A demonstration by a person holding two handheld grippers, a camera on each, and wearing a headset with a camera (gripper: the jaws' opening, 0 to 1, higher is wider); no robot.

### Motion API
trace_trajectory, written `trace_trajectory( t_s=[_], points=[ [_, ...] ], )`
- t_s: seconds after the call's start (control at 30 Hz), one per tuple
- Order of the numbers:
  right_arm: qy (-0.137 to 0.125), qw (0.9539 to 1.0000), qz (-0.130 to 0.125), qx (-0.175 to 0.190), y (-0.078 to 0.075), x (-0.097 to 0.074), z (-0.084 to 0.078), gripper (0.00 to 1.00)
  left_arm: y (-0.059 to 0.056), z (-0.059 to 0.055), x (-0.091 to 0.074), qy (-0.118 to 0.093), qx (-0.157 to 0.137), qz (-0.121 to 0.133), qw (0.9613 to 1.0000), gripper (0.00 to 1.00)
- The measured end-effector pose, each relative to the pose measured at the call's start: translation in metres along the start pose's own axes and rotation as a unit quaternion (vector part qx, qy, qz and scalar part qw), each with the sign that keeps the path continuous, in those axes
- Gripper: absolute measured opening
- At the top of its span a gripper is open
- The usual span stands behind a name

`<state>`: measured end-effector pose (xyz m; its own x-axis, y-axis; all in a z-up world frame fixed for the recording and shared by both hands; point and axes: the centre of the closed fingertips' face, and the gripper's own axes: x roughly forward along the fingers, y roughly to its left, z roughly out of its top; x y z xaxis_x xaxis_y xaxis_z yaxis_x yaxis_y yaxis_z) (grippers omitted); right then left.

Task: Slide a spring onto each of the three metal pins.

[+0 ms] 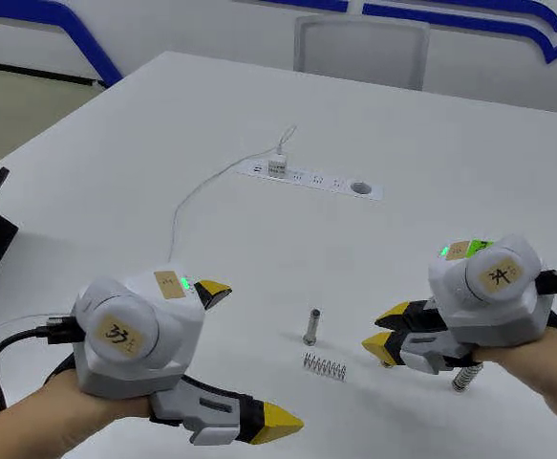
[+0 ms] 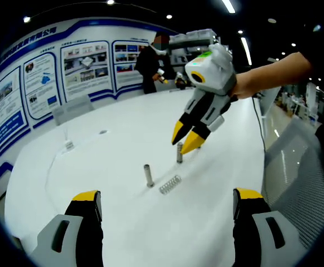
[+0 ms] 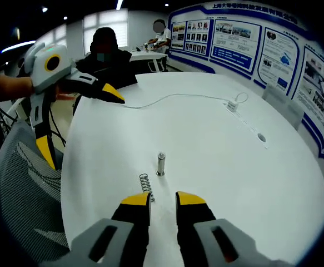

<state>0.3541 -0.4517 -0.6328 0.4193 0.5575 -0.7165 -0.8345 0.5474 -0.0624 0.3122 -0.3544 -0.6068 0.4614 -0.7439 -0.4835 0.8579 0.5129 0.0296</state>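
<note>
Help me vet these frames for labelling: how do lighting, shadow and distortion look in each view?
Head view: even soft light, sharp, only faint shadows under the loose spring and bare pin. Left gripper view: fisheye bows the table edge; ceiling lights flare. Right gripper view: wall posters curve, yet both parts look crisp.

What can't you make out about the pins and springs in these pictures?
1. Head view: the pin with a spring is partly covered by the right gripper, so its top is hidden.
2. Left gripper view: the pin at that gripper's tips is too small to tell whether a spring sits on it.
</note>
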Motion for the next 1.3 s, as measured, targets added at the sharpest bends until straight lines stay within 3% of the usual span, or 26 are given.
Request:
trace_trajectory(
  t_s=[0.33,0.6,1.3],
  points=[
    [0.008,0.9997,0.022,-0.009,0.020,0.013,-0.001,0.19,-0.001,-0.002,-0.001,0.008,0.003,0.000,1.0000,1.00],
    [0.027,0.9988,0.035,-0.018,0.030,0.025,-0.011,0.19,-0.002,-0.006,-0.001,0.015,0.001,-0.001,0.9999,1.00],
    [0.051,0.9977,0.042,-0.018,0.031,0.053,-0.031,0.19,-0.003,-0.017,0.000,0.026,-0.015,-0.014,0.9995,0.98]
  ],
)
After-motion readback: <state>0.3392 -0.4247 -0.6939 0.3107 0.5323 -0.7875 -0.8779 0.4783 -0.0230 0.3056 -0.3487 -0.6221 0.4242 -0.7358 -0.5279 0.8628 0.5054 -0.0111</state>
